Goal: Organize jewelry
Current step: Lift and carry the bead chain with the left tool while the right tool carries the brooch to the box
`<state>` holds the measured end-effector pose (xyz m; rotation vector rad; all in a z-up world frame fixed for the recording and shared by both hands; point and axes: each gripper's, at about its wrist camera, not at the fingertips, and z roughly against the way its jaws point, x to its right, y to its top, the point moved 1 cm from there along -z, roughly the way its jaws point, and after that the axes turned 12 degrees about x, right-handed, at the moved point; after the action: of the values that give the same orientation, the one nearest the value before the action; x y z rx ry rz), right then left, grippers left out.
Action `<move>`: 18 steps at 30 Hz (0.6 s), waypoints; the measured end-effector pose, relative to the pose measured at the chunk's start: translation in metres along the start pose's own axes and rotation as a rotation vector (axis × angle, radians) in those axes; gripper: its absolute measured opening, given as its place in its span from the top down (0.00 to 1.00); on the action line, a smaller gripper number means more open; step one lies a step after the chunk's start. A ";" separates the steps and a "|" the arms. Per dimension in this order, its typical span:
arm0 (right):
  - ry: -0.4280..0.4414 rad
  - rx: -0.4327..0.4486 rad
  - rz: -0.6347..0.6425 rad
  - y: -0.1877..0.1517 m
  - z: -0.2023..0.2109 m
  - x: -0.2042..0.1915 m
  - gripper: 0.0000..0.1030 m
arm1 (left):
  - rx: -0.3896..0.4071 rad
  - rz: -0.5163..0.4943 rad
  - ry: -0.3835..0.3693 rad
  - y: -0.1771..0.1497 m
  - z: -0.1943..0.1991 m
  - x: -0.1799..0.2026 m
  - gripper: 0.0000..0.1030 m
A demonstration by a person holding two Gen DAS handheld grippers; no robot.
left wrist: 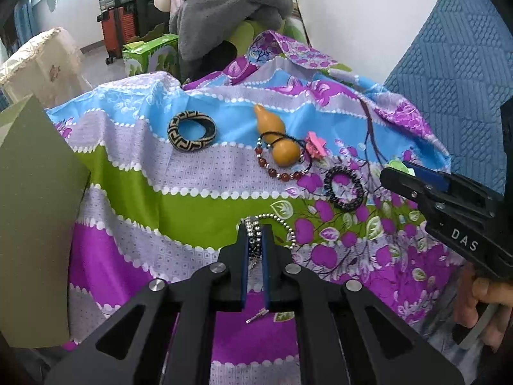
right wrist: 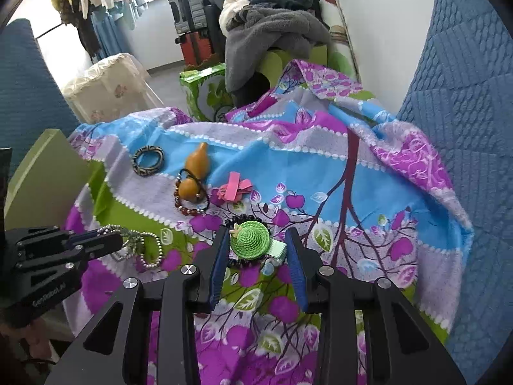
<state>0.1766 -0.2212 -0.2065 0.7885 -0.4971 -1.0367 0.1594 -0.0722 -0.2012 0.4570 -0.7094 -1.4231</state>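
Bright floral cloth (left wrist: 192,173), striped in blue, lilac, green and purple, covers the work surface, with a blue quilted cushion (right wrist: 465,128) to the right and a grey blanket (right wrist: 272,38) heaped on furniture behind. At the left edge a plain olive-green box flap (left wrist: 35,211) stands up; what the box holds cannot be seen.

Seven pieces lie on the cloth. One black-and-tan patterned bangle (left wrist: 191,130) sits farthest back on the left. One tan gourd charm (left wrist: 279,138) lies beside it, with one reddish-brown bead bracelet (left wrist: 279,173) curling round its base. One pink hair clip (right wrist: 232,189) lies just right of the gourd. One black bead bracelet (left wrist: 343,187) lies nearer, partly under one green hat-shaped clip (right wrist: 250,236).

The left gripper (left wrist: 255,240) is clamped tight on one silver bead chain (right wrist: 144,243), whose loop trails onto the green stripe. The right gripper (right wrist: 256,256) has its jaws round the green hat clip, yet whether the pads press it cannot be told.
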 end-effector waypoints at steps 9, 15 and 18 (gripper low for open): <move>-0.006 0.038 -0.010 0.022 0.036 -0.015 0.68 | 0.009 0.002 -0.004 0.017 0.021 -0.003 0.94; -0.021 0.052 -0.048 0.034 0.056 -0.028 0.68 | 0.045 0.023 -0.034 0.034 0.048 -0.005 0.94; -0.014 0.077 -0.037 0.045 0.067 -0.039 0.68 | 0.065 0.030 -0.055 0.045 0.064 -0.005 0.94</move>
<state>0.1379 -0.1960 -0.1295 0.8618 -0.5389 -1.0629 0.1484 -0.0539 -0.1255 0.4572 -0.8057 -1.3915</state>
